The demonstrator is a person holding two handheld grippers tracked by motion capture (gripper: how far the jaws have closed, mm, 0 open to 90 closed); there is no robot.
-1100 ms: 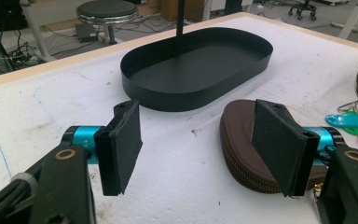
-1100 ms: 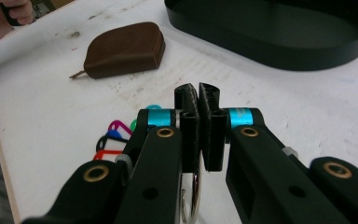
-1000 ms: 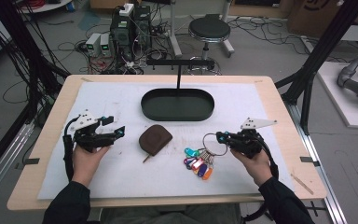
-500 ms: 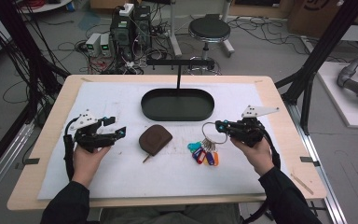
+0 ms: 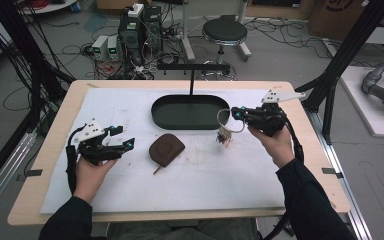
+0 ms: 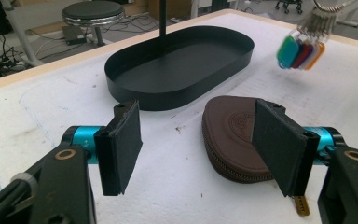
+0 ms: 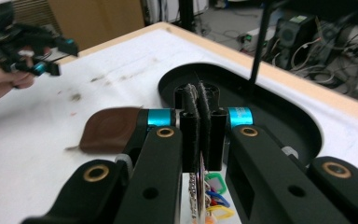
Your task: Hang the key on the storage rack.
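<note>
Right gripper [image 5: 236, 114] clamping one key bunch [image 5: 224, 136], left gripper [image 5: 125, 138] agape, one pouch [image 5: 165, 149], one tray [image 5: 190, 111]

key bunch [image 5: 224, 136]: coloured tags, hanging airborne | brown pouch [image 5: 165, 149]: flat on mat

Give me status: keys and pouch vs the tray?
Done: the right gripper has lifted the ring of coloured key tags off the white mat. In hand: they hang beside the black oval tray, not over it. Left: brown leather zip pouch untouched; left gripper open near it.
</note>
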